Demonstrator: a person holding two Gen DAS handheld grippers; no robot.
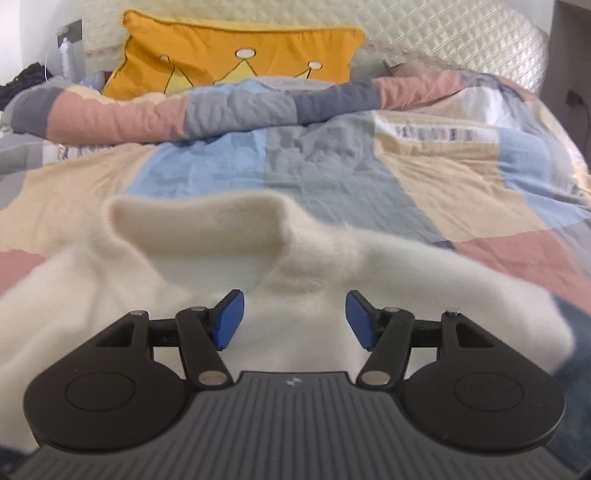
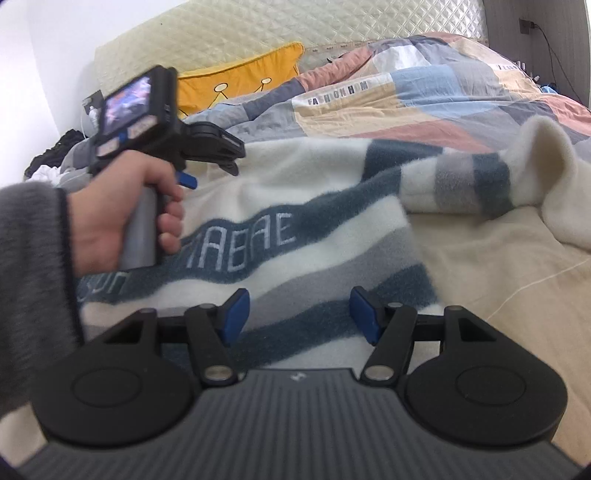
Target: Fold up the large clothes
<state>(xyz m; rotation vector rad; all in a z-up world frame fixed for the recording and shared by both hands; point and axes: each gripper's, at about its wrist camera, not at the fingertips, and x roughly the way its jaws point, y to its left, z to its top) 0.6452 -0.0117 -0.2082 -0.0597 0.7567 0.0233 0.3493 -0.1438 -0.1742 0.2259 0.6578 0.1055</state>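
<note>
Between and just ahead of the fingers of the left gripper (image 1: pixel 294 319) lies the sweater (image 1: pixel 295 266), cream side up with its collar opening beyond the fingertips. The jaws stand apart with nothing pinched between them. The right gripper (image 2: pixel 299 314) likewise has its jaws apart, hovering above the striped, lettered panel of the same sweater (image 2: pixel 295 221), the pads not pressing on cloth. In the right wrist view the person's left hand (image 2: pixel 122 218) holds the left tool above the far side of the garment, left of the right fingers.

Risks, as judged:
- Neither tool grips fabric; a lift begun now would leave the cloth behind.
- The knit is thick and fluffy; a shallow bite could slip, or could catch a single layer and drag the fold askew.
- A sleeve (image 2: pixel 480 177) lies bunched to the right of the right fingers and may trail loose.
- The soft bed gives no firm backing for a pinch.

Surface and room: a patchwork quilt (image 1: pixel 332 158) covers the bed, beyond the fingers, with an orange cushion (image 1: pixel 236 55) against a quilted headboard (image 1: pixel 443 33). A cream sheet (image 2: pixel 480 280) lies right of the right fingers. Dark clothing (image 2: pixel 55 151) is heaped far left.
</note>
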